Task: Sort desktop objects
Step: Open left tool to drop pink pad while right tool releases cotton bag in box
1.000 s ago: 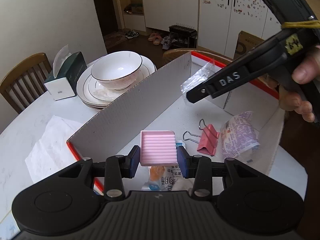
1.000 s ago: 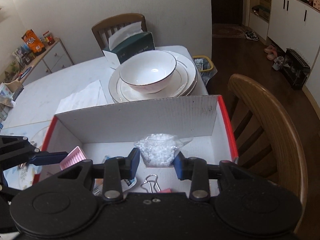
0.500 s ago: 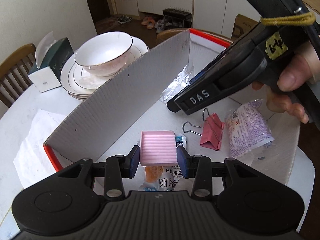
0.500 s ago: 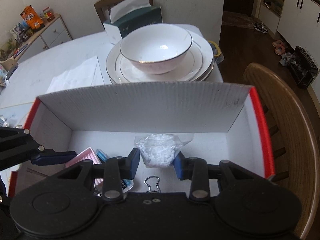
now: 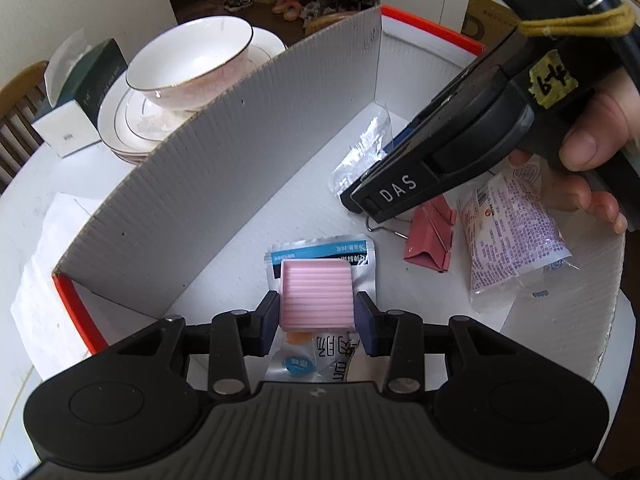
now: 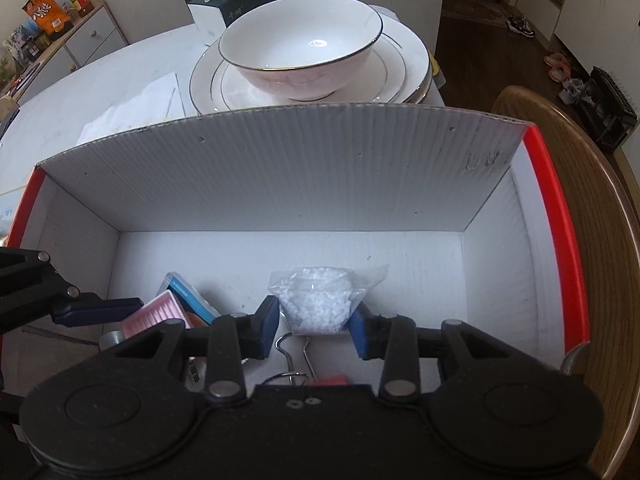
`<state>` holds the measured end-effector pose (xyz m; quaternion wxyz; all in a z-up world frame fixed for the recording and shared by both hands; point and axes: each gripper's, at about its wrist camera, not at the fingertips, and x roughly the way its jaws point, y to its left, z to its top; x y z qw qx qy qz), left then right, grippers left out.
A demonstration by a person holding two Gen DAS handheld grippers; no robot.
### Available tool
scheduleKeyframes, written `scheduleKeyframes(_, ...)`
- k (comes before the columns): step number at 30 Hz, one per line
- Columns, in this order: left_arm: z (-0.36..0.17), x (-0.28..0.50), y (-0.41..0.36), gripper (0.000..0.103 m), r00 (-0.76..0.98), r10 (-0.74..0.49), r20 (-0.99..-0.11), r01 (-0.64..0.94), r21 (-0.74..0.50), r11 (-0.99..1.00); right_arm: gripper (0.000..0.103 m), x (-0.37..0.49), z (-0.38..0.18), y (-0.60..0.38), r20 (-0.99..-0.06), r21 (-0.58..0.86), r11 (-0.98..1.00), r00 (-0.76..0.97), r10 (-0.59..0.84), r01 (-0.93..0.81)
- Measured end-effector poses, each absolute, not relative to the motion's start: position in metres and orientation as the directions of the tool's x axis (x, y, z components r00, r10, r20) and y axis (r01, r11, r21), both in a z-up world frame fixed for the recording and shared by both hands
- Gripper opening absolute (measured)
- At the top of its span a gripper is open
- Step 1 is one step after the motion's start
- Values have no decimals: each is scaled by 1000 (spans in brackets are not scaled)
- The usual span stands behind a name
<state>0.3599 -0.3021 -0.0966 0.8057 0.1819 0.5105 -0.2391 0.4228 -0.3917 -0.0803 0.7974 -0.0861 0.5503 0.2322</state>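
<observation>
A white cardboard box with red edges (image 5: 224, 168) (image 6: 280, 184) stands on the table. My left gripper (image 5: 317, 320) is shut on a pink ribbed pad (image 5: 317, 300), held low inside the box over a silver-blue sachet (image 5: 320, 250). My right gripper (image 6: 314, 330) is shut on a clear bag of white beads (image 6: 316, 300), low inside the box near its floor. The bag also shows in the left wrist view (image 5: 360, 156). A pink binder clip (image 5: 430, 240) and a purple printed packet (image 5: 512, 232) lie on the box floor.
A white bowl (image 6: 300, 44) on stacked plates (image 6: 400, 64) sits behind the box. A green tissue box (image 6: 256, 0) and a wooden chair (image 6: 580, 200) stand nearby. White paper (image 6: 136, 108) lies on the table left of the plates.
Both grippers have moved down into the box with their loads. The right gripper has come lower and closer to the box floor; the pink pad now hangs over the sachet.
</observation>
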Motion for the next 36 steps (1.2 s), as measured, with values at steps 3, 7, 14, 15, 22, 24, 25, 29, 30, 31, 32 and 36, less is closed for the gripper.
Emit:
scheduleKeyframes(3,-99,363,-303,39,340,-191,-921,573,42,818,39,424,-81,-391,-919,119,878,283,274,-464)
scheduleKeyframes(7,-101,365,-303,39,316,-189,-930,577,30,816,42,422,-81,-393,-921,116,877,280,271,-466)
scheduleKeyframes(14,-94,359,-298,39,333,-215,-918,568,13,823,59,418,-67,-395,-909,103,877,314,275,-469)
scheduleKeyframes(15,-92,358,-297,39,336,-221,-916,566,9,824,61,417,-64,-397,-905,107,876,319,282,-470)
scheduleKeyframes(22,-80,348,-295,39,367,-242,-898,563,7,826,62,407,-47,-403,-887,128,875,341,312,-467)
scheduleKeyframes(24,-76,343,-294,39,376,-249,-893,562,6,827,62,403,-40,-406,-882,134,873,345,320,-469)
scheduleKeyframes(25,-74,341,-293,39,381,-252,-889,559,5,829,62,402,-39,-408,-880,134,872,348,323,-470)
scheduleKeyframes(29,-64,333,-292,39,406,-264,-875,548,2,836,62,393,-31,-409,-869,138,865,360,339,-482)
scheduleKeyframes(30,-61,331,-291,39,414,-267,-870,544,2,839,62,390,-28,-409,-866,139,863,362,344,-486)
scheduleKeyframes(31,-59,329,-291,39,420,-269,-867,539,0,842,62,388,-26,-409,-863,141,860,365,349,-490)
scheduleKeyframes(32,-56,326,-290,39,425,-272,-863,534,-3,845,62,385,-24,-410,-860,143,858,367,354,-493)
scheduleKeyframes(36,-47,318,-286,39,449,-282,-848,522,-7,853,62,375,-18,-410,-852,150,850,371,370,-505)
